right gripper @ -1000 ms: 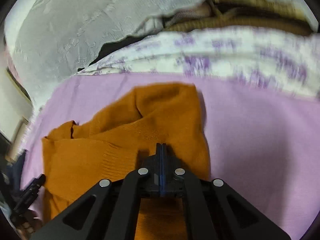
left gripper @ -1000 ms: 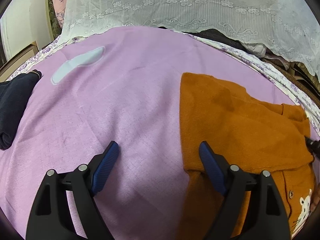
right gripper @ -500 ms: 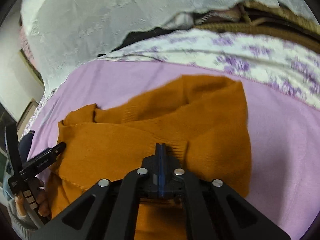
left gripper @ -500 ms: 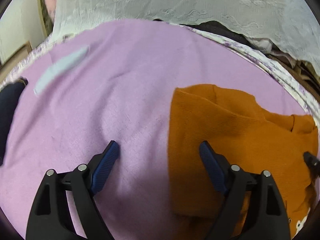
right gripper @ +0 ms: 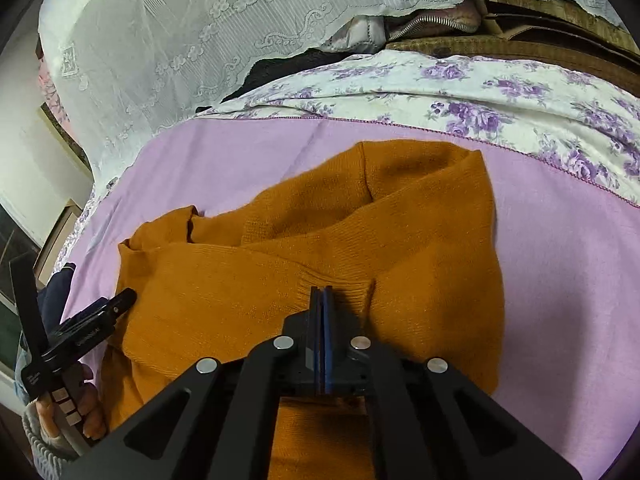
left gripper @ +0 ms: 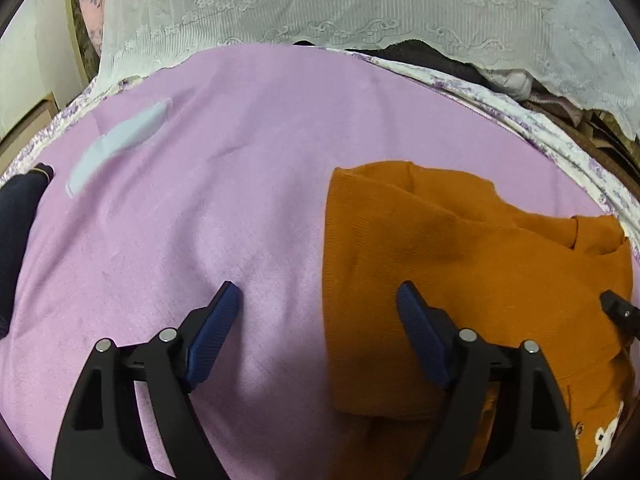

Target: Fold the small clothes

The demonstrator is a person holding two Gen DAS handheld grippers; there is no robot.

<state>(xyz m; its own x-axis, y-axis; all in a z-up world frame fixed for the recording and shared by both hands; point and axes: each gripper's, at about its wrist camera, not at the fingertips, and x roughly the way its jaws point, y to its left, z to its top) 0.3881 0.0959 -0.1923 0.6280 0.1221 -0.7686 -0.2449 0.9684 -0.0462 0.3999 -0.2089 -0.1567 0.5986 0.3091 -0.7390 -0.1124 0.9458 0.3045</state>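
Note:
An orange knit sweater [left gripper: 460, 264] lies on the pink sheet [left gripper: 220, 200], with a sleeve folded across its body; a white animal patch [left gripper: 608, 436] shows at the lower right. My left gripper [left gripper: 318, 300] is open and empty, its right finger over the sweater's left edge. My right gripper [right gripper: 322, 292] is shut on the sweater's ribbed cuff [right gripper: 340, 280] over the sweater [right gripper: 320, 240]. The left gripper also shows at the left of the right wrist view [right gripper: 116, 304].
A pale blue sock [left gripper: 116, 148] lies on the sheet at the far left. A dark navy garment [left gripper: 16, 224] lies at the left edge. White lace cloth [left gripper: 360, 4] hangs at the back over a clothes pile [right gripper: 420, 24]. A floral sheet [right gripper: 480, 100] borders the pink one.
The right gripper has carried the cuff further across the sweater, and the sleeve now lies flatter over the body. The left gripper stayed open and shifted slightly over the sweater's left edge.

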